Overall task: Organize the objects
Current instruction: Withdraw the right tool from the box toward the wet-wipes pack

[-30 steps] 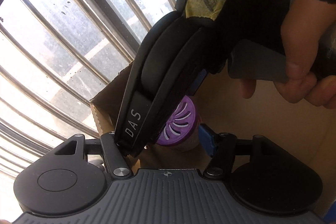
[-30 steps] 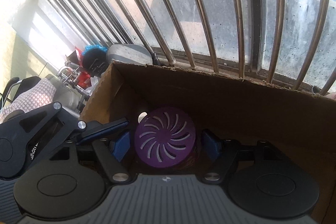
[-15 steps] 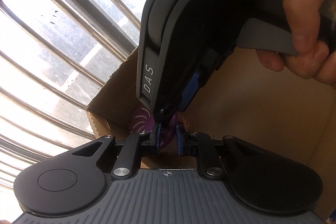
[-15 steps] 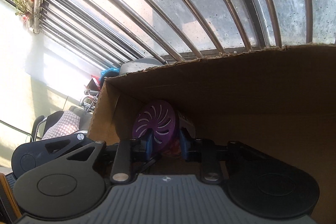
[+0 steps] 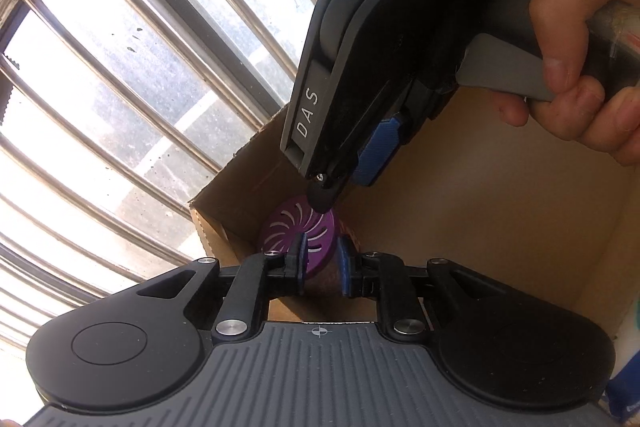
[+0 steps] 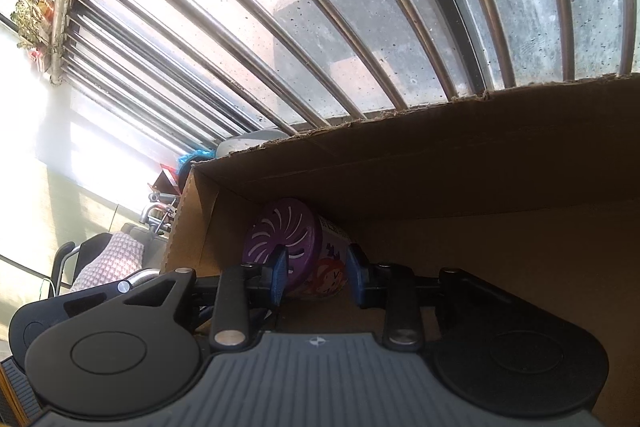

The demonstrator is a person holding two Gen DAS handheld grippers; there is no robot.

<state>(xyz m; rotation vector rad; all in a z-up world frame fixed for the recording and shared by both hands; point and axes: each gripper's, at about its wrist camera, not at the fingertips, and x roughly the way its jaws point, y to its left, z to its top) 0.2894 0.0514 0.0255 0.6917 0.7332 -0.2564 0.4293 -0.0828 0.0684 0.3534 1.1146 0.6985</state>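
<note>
A round container with a purple slotted lid lies on its side in the corner of a cardboard box. It also shows in the right wrist view with a cartoon label. My left gripper hovers above it, jaws narrowly apart and empty. My right gripper is partly open, its blue pads either side of the container's view, apart from it. The right gripper's body shows in the left wrist view, held by a hand.
The box stands against a window with metal bars. Left of the box are a pink checked cloth, a metal fitting and cluttered items. The box's near wall rises at the back.
Both grippers have pulled back and up from the container. The left jaws closed from wide open to a narrow gap. The right jaws closed in, then widened slightly. The container stays in the box corner.
</note>
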